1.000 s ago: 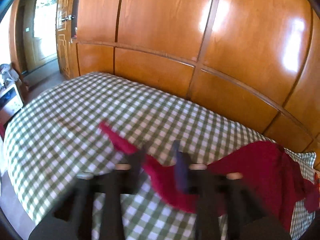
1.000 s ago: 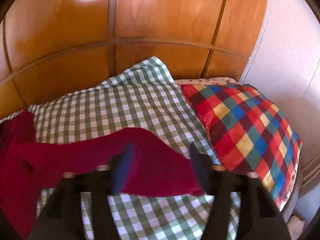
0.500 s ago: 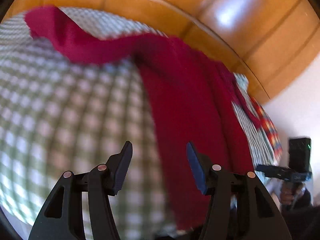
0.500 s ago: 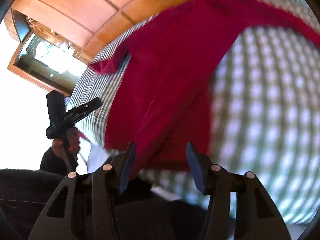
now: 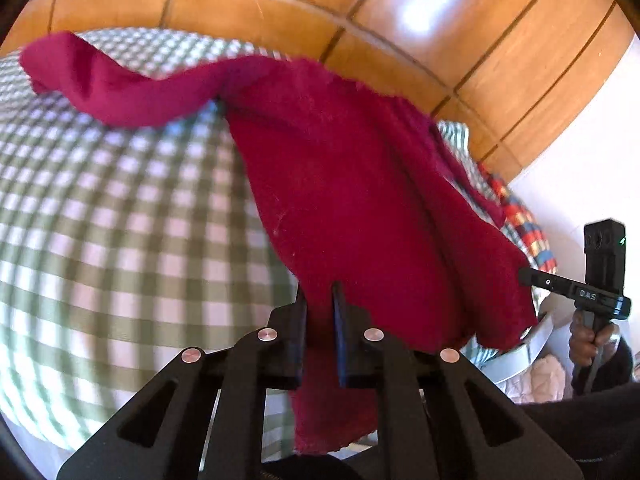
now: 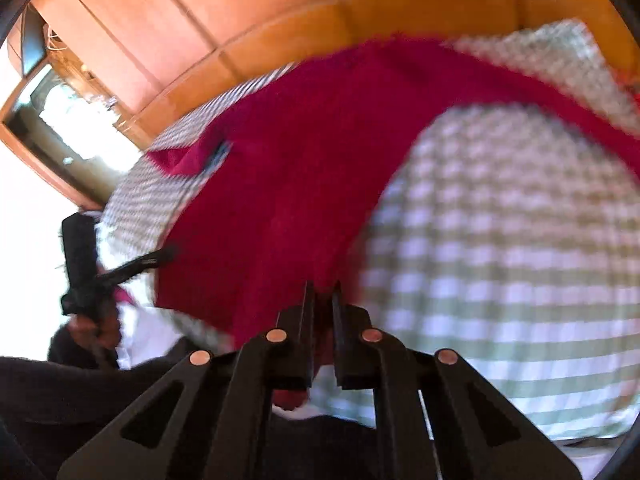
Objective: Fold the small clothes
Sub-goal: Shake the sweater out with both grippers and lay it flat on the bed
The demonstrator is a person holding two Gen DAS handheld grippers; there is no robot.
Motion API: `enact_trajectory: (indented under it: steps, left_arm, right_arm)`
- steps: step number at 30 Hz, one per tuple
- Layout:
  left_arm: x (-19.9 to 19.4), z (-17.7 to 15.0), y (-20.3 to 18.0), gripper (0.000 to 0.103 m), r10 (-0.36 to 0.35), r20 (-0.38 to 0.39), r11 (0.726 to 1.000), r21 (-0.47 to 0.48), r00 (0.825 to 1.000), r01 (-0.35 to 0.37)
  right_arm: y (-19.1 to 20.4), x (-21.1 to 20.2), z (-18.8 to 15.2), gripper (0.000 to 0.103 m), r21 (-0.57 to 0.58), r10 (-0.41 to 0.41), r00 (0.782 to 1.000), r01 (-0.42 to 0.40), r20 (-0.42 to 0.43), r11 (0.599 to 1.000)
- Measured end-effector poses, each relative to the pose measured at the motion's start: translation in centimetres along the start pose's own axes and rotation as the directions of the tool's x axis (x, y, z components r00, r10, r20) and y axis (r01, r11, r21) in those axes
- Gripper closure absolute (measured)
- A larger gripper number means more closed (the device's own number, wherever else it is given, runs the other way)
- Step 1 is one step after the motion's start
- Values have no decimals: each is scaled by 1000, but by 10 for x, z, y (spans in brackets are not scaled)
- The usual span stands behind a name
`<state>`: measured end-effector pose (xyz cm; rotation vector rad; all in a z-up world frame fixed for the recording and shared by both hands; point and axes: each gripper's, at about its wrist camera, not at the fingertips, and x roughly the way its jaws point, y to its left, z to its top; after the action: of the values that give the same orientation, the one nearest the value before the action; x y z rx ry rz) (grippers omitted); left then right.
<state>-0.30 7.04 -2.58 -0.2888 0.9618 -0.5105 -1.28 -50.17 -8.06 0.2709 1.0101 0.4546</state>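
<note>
A dark red garment lies spread on the green-and-white checked bed, one sleeve stretched out to the far left. My left gripper is at the garment's near hem, its jaws closing with the red cloth pinched between them. At the hem's right corner is my right gripper, with a hand on its grip. In the right wrist view the garment runs up and away, blurred. My right gripper has its jaws closing on that hem, cloth between them. The left gripper reaches the hem from the left.
A wooden panelled wall stands behind the bed. A colourful checked pillow lies at the far right end. The bed's near edge is just below both grippers. A bright doorway shows beyond the bed's left end, and pale cloth lies low at right.
Both grippers swung from the far side of the bed to the garment's near hem and tipped down. Their jaws, wide apart half a second ago, have closed onto the red cloth.
</note>
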Motion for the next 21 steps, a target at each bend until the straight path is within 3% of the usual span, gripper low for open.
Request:
enact_trajectory:
  steps: [2, 4, 5, 8, 10, 12, 13, 14, 15, 16, 18, 21]
  left_arm:
    - [-17, 0, 9, 93, 15, 19, 1000, -6, 1000, -15]
    - [-31, -4, 23, 93, 38, 24, 999, -21, 999, -38]
    - [-34, -6, 29, 97, 60, 20, 998, -28, 998, -59]
    - [-25, -14, 44, 97, 95, -39, 993, -62, 995, -97]
    - [-15, -23, 41, 97, 114, -104, 993, -30, 988, -118]
    - [-14, -25, 37, 97, 135, -109, 991, 4, 985, -136]
    - [-14, -22, 39, 97, 128, -107, 992, -6, 986, -129]
    - [-19, -18, 44, 97, 109, -91, 993, -37, 990, -113]
    - [-24, -19, 49, 89, 116, -67, 991, -53, 991, -119]
    - [-30, -16, 53, 83, 142, -37, 987, -68, 989, -144]
    - [-45, -5, 65, 59, 247, 38, 964, -113, 968, -242]
    - [-57, 12, 82, 53, 399, 99, 912, -144, 911, -384]
  right_arm:
    - [-23, -25, -1, 97, 13, -75, 997, 75, 30, 997]
    - [-43, -33, -8, 97, 23, -146, 989, 145, 8, 989]
    - [-54, -29, -14, 97, 39, -167, 986, 168, -24, 985]
    - [-69, 2, -34, 97, 32, -202, 971, 207, -126, 978]
    - [-61, 28, -44, 97, -37, -241, 951, 239, -194, 970]
    - [-50, 39, -48, 95, -124, -286, 933, 265, -217, 956]
    - [-49, 38, -46, 89, -136, -288, 932, 263, -220, 955]
    - [-50, 36, -43, 57, -134, -284, 932, 259, -224, 956]
    - [-49, 32, -38, 38, -131, -288, 932, 265, -219, 955]
    - [-50, 23, -31, 32, -135, -310, 932, 288, -189, 948]
    - [-43, 10, -17, 32, -139, -313, 940, 294, -136, 946]
    - [-30, 9, 7, 32, -132, -292, 954, 283, -63, 950]
